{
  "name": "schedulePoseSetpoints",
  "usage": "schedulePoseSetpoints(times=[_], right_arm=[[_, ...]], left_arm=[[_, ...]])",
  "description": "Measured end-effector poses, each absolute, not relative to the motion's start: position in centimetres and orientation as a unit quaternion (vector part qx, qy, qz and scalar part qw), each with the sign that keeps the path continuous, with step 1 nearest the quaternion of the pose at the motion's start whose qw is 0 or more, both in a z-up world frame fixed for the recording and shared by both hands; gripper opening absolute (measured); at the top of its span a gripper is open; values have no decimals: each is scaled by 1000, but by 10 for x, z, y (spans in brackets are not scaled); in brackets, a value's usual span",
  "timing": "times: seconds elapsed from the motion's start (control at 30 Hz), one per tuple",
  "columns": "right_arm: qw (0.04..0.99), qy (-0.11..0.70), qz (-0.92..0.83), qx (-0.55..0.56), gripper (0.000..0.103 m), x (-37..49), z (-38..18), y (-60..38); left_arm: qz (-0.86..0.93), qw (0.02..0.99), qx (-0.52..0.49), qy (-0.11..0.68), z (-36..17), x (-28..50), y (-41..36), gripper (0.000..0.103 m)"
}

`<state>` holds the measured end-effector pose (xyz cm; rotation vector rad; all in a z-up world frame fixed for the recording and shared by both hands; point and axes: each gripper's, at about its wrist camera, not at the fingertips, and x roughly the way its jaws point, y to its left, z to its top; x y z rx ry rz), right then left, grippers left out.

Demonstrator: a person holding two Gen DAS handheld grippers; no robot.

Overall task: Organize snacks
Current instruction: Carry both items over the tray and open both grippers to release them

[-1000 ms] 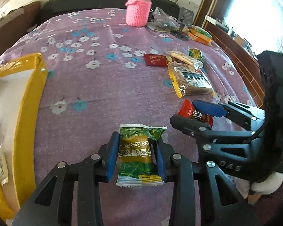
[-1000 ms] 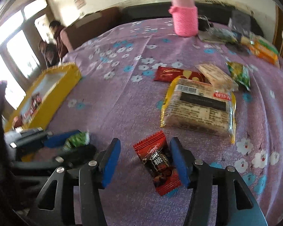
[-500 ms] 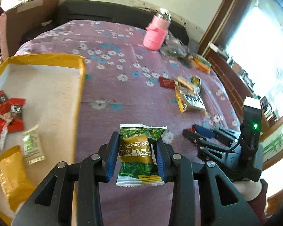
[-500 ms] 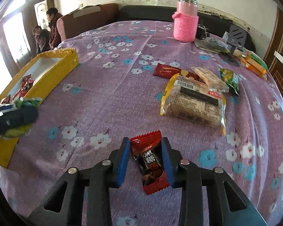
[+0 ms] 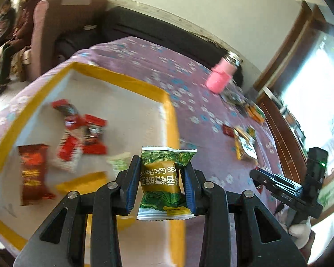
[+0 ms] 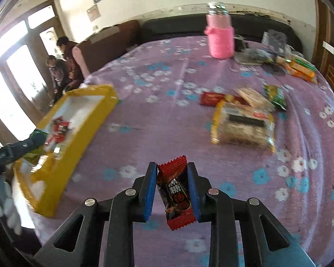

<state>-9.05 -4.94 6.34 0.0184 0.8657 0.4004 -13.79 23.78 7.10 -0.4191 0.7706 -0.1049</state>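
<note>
My left gripper (image 5: 160, 171) is shut on a green and gold snack packet (image 5: 164, 182) and holds it above the near right part of the yellow-rimmed box (image 5: 173, 120). The box holds several red packets (image 5: 82, 133), a dark red packet (image 5: 31, 173) and a yellow one. My right gripper (image 6: 172, 173) is shut on a red and black candy packet (image 6: 176, 193), lifted above the purple flowered cloth (image 6: 155, 115). The yellow box (image 6: 82, 131) lies to its left. The right gripper also shows in the left wrist view (image 5: 267, 178).
A large clear biscuit pack (image 6: 242, 126), a red packet (image 6: 211, 98), a tan packet (image 6: 251, 96) and a green packet (image 6: 276, 93) lie on the cloth at mid right. A pink covered bottle (image 6: 220, 35) stands at the back. Two people (image 6: 64, 64) sit at far left.
My left gripper has carried the green packet left, from over the cloth to over the box. My right gripper closed on the red candy packet and lifted it off the cloth.
</note>
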Motion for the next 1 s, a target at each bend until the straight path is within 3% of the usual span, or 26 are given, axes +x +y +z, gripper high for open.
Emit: schedulePoseSetpoints(times=[0.4,0.93,1.0], right_arm=[[840,441,316,8,27,-81,83,72],[820,482,304,-54,27,-49,27,171],[824,476,301,-59,32,-48,27,175]], left_arm=[[8,897,-232,375,57,-148,297,33],[28,896,-180,405,41,-153,309,34],[28,895,-184,406,41,-153,310,34]])
